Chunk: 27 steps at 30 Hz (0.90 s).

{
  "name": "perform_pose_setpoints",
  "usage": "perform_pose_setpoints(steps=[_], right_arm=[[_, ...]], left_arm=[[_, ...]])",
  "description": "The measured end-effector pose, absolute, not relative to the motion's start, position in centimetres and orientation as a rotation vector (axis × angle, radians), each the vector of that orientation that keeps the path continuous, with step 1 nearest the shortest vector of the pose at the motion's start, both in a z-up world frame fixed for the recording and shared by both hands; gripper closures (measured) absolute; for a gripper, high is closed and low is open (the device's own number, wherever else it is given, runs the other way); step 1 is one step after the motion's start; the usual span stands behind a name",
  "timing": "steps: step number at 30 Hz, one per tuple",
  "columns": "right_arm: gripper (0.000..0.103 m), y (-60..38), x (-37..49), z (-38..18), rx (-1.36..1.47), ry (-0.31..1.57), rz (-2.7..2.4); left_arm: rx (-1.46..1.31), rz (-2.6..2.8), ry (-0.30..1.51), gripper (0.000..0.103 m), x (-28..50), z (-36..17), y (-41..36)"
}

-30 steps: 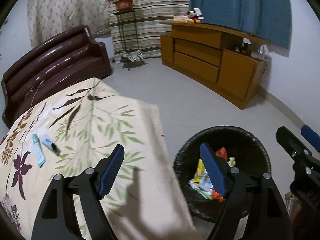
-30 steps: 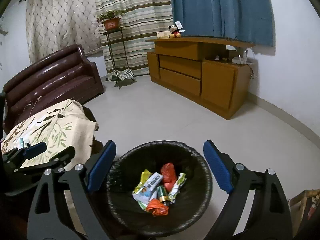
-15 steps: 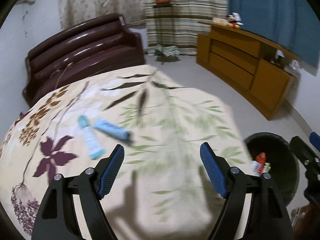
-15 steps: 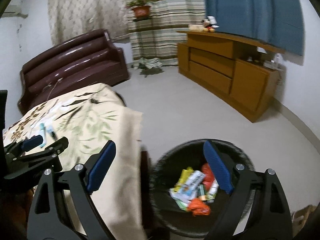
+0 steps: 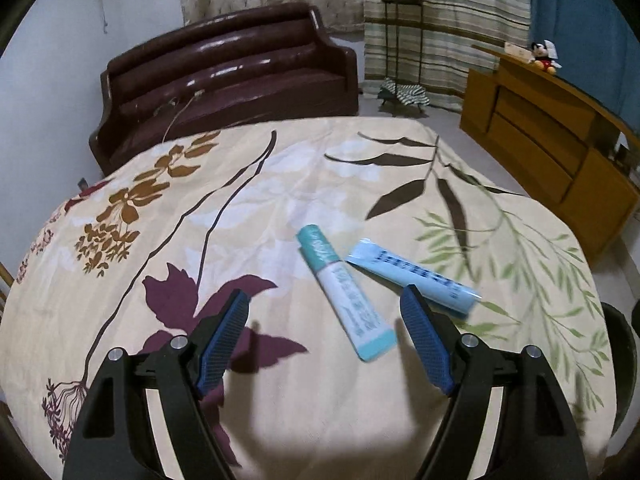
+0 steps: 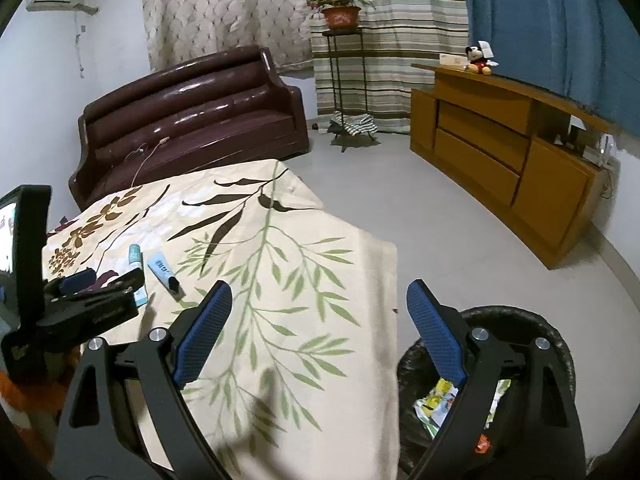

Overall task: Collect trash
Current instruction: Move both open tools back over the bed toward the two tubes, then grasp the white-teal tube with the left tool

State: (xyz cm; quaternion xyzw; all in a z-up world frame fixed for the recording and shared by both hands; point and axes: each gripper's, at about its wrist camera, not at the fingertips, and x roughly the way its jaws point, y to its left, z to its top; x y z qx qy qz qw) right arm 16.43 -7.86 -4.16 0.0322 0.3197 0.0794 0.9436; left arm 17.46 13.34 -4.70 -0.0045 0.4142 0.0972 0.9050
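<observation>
Left gripper (image 5: 324,320) spread wide over the table, nothing pinched and nothing touched; blue pads (image 5: 224,340) clear of everything; same gripper visible from the right wrist view at the left edge (image 6: 102,280), hanging over the two tubes. Right gripper (image 6: 320,332) also wide open and empty — one finger over the cloth, the other over the bin.

Trash still on the table: teal-and-white tube (image 5: 346,292) lying diagonally between the left fingers' line of sight, near end closest to the right-hand pad but not touching it; light blue tube (image 5: 416,278) just beside it, angled the other way, far ends nearly meeting, near end partly hidden behind the right-hand finger; slightly blurred, so print unreadable.

Both lying flat on the floral tablecloth (image 5: 280,200); nothing else on the cloth near them.

Black trash bin (image 6: 516,320) on the floor off the table's right corner, already holding crumpled wrappers (image 6: 438,398) — partly blocked by the right gripper's own finger.

Around the room: dark brown sofa (image 5: 232,76) behind the table; wooden sideboard (image 6: 500,152) with a plush toy (image 6: 478,60) on top; potted plant (image 6: 340,10) on a thin stand by the striped curtain.
</observation>
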Motion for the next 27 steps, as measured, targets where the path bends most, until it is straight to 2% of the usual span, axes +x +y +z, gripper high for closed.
perform_pose_setpoints(steps=[8,15,18,27], right_arm=[[0.016,-6.6,17.2,-4.7,0.058,0.673,0.185],[0.016,-5.8,17.5,-5.1,0.055,0.683,0.201],[0.016,-5.6,17.6,-5.2,0.055,0.686,0.206],[0.016,-4.6,17.8,-5.5,0.044,0.698,0.225]], left_arm=[[-0.051,0.160,0.930,0.027,18.9,-5.8,14.7],[-0.039,0.132,0.936,0.047,18.2,-5.9,15.4],[-0.045,0.119,0.938,0.052,17.7,-5.7,15.9],[0.015,0.082,0.929,0.053,19.0,-5.6,15.6]])
